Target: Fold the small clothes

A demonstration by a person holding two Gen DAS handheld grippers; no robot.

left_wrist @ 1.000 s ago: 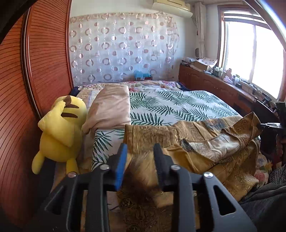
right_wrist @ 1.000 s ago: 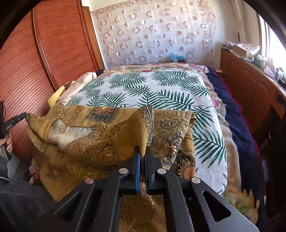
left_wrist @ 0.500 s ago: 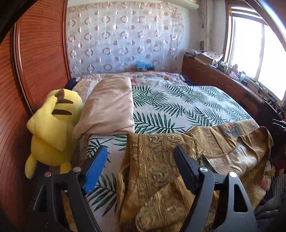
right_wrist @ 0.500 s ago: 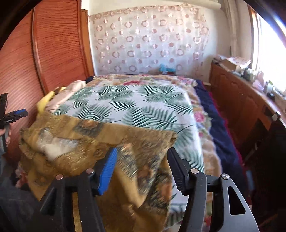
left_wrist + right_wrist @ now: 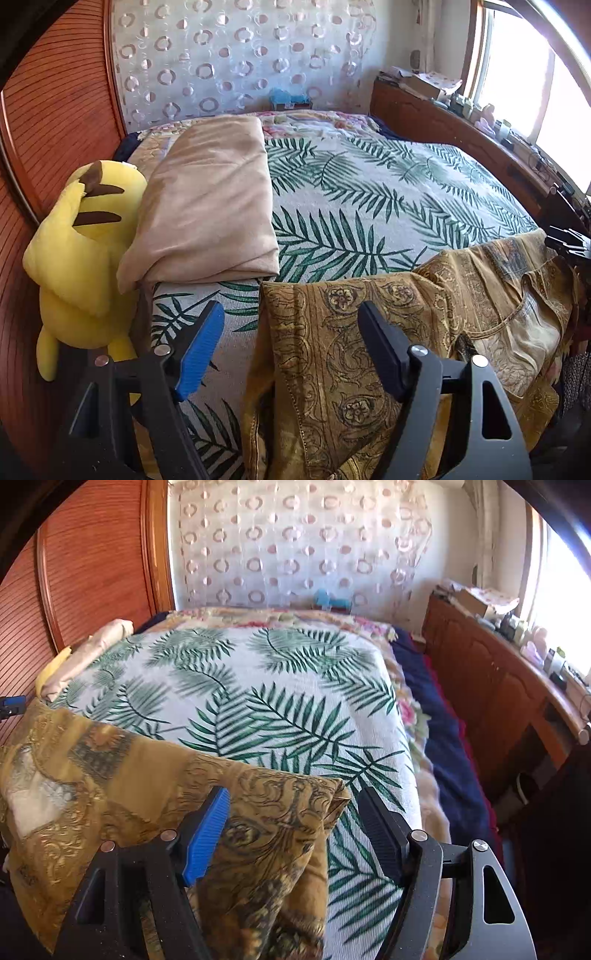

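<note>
The gold paisley garment (image 5: 369, 369) lies across the near edge of the bed (image 5: 280, 686), its upper hem on the palm-leaf bedspread (image 5: 369, 206) and its lower part hanging over the side toward the person. That placement looks deliberate: the flat bedspread gives a surface to square the cloth on before a fold. The pale inner lining shows near one end, so the cloth is not yet smooth.

The left claw (image 5: 291, 343) stands spread, its jaws having closed slightly in the last half second after opening wide; the garment's left edge lies between them but neither pad presses it. The right claw (image 5: 295, 823) is also spread, its jaws having just been opening, with the garment's right corner (image 5: 336, 794) between the blue pad and the black one, untouched. Each claw sits at one end of the cloth, likely because the two corners were let go there.

Further off, a folded beige blanket (image 5: 210, 206) and a yellow plush toy (image 5: 81, 251) lie by the wooden headboard (image 5: 48, 122), clear of the working area.
</note>
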